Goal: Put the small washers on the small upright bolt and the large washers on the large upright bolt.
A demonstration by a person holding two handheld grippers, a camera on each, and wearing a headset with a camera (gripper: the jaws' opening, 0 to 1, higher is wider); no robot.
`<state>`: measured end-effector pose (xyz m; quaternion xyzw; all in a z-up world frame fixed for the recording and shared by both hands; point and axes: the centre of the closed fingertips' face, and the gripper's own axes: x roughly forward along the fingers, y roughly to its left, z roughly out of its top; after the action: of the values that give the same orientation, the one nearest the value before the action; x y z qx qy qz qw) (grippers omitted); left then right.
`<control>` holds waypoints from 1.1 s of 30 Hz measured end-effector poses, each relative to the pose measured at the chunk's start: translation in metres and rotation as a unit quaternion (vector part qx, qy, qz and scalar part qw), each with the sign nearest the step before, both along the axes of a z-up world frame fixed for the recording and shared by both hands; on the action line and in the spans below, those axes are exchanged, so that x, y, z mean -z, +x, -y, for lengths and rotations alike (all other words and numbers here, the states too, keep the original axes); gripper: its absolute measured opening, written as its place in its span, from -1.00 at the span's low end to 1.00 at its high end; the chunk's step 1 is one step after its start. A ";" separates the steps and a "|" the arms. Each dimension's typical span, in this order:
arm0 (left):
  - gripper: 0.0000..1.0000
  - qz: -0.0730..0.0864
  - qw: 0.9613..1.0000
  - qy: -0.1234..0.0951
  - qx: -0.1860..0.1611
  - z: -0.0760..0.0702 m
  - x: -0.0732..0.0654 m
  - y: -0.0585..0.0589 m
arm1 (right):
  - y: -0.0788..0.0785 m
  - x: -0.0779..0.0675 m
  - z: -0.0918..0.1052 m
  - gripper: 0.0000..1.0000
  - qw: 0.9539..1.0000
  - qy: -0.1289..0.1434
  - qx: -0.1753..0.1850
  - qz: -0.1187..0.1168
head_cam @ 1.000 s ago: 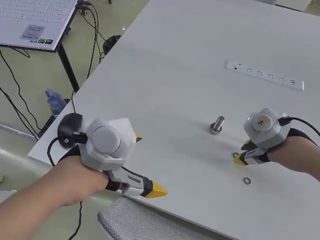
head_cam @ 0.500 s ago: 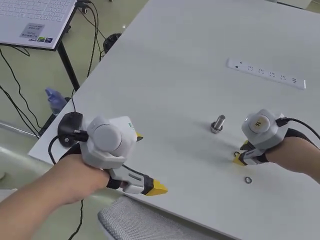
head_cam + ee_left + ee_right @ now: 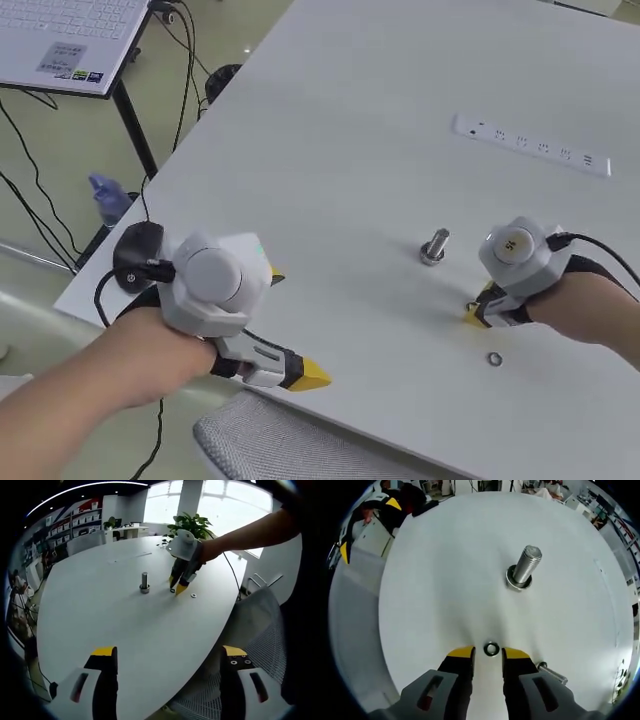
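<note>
Step in hand: pickup of 1 washer by the right gripper (image 3: 488,655).

- In the right gripper view the fingers stand narrow, not closed. A washer (image 3: 491,649) lies flat on the white tabletop (image 3: 445,570) just between their yellow tips. Nothing is gripped yet.
- Against the large bolt (image 3: 525,569), upright well ahead, this washer looks small. We judge it belongs on the small bolt.
- A thin metal bolt (image 3: 551,673) shows just beside the right finger. We cannot tell whether it is upright.
- A ring sits at the large bolt's base. Washer or bolt head, we cannot tell.
- In the head view, a 2nd washer (image 3: 494,359) lies near the right gripper, on the side away from the large bolt.
- The left gripper (image 3: 167,652) is at the near table edge, well apart from the work, fingers wide and holding nothing.

Next move, as we judge it: close on the washer's rim, lift it, then lower its hole over the matching bolt. A flat, thin ring could slip out of the pinch.
</note>
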<state>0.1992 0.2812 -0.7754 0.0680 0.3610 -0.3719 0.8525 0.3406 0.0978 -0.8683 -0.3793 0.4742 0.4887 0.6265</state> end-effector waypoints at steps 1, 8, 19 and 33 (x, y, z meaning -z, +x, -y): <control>0.67 0.000 1.000 -0.001 0.000 0.000 0.000 0.000 | 0.000 0.000 0.000 -0.57 1.000 -0.001 0.000 0.001; 0.66 -0.001 1.000 0.002 0.001 -0.001 -0.001 0.002 | 0.002 0.001 0.000 -0.67 1.000 -0.016 -0.001 -0.002; 0.64 -0.002 1.000 0.003 0.000 -0.002 0.000 -0.001 | 0.003 0.001 0.002 -0.72 0.999 -0.037 -0.002 -0.004; 0.61 -0.002 1.000 0.010 0.005 -0.003 0.000 0.001 | 0.003 -0.001 0.002 -0.75 1.000 -0.010 0.003 -0.002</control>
<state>0.2002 0.2841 -0.7753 0.0775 0.3665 -0.3724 0.8491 0.3435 0.0956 -0.8677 -0.3831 0.4815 0.4823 0.6235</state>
